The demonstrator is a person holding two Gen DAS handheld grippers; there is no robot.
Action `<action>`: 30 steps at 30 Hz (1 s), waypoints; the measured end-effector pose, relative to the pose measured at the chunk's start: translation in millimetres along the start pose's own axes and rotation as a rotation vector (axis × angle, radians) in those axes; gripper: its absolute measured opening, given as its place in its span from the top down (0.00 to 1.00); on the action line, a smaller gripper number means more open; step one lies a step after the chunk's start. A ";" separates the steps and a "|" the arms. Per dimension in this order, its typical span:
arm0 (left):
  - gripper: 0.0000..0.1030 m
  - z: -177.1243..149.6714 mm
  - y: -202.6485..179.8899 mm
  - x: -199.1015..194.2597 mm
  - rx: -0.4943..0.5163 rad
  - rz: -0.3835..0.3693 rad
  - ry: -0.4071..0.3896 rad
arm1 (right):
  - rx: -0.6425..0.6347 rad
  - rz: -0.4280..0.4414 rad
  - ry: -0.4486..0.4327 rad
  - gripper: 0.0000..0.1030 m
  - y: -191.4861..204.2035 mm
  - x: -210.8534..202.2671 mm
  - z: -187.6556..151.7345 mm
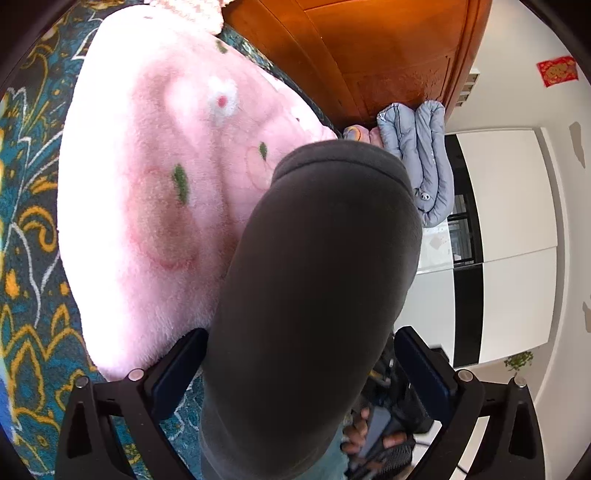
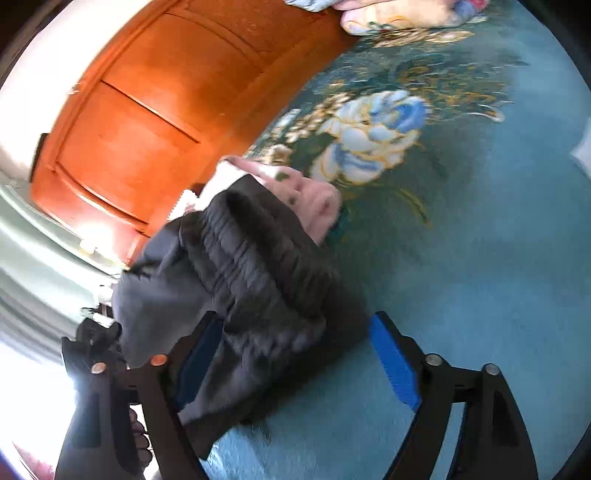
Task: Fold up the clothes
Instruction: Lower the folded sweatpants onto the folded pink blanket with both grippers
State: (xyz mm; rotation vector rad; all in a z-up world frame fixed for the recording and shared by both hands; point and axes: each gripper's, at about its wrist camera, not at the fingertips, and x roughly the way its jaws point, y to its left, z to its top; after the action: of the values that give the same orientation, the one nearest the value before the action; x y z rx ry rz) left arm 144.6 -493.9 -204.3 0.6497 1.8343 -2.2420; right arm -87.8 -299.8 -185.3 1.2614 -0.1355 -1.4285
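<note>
- My left claw [image 1: 299, 373] stood wide, with a dark grey garment [image 1: 314, 266] hanging between its two fingers; I could not tell whether the pads pressed on it.
- Under that garment, in the left wrist view, a hand [image 1: 364, 435] was holding a black handle.
- My right claw [image 2: 295, 365] was released, its jaws far apart, and the blue pad on the right touched nothing.
- The same dark garment [image 2: 236, 295] lay bunched on the blue flowered carpet [image 2: 461, 277], beside the left finger of my right claw and partly between the fingers.
- Just behind the dark garment lay a pink fluffy garment [image 1: 155, 177] with green spots and a white flower, spread on the carpet.
- Farther away, a pale blue padded garment [image 1: 424, 155] lay against an orange wooden door [image 1: 369, 55].
- At the far edge of the carpet in the right wrist view there was a small pile of light clothes [image 2: 399, 16]; it was blurred.
</note>
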 end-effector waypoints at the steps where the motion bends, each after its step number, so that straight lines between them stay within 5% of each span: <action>1: 0.01 0.0 0.7 -0.1 0.005 0.000 0.006 | -0.003 0.032 0.008 0.15 -2.1 6.0 5.0; 12: 0.02 -6.4 -6.5 -1.5 0.073 0.039 -0.003 | 0.096 0.196 0.103 0.04 -21.7 57.4 34.7; 18: 0.14 -11.2 -22.0 -13.7 0.136 0.047 -0.013 | 0.045 0.209 0.095 0.29 4.9 32.7 42.7; 24: 0.15 -7.6 -54.6 -38.4 0.222 0.009 -0.065 | -0.067 0.244 0.069 0.31 52.3 3.4 55.6; 30: 0.15 39.1 -61.5 -54.1 0.207 -0.010 -0.141 | -0.153 0.266 0.089 0.31 101.3 19.0 102.1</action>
State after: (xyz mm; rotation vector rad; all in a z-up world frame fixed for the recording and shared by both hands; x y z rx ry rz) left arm 159.6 -525.1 -120.4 0.4992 1.5592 -2.4372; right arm -92.0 -403.8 -84.3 1.1334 -0.1258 -1.1314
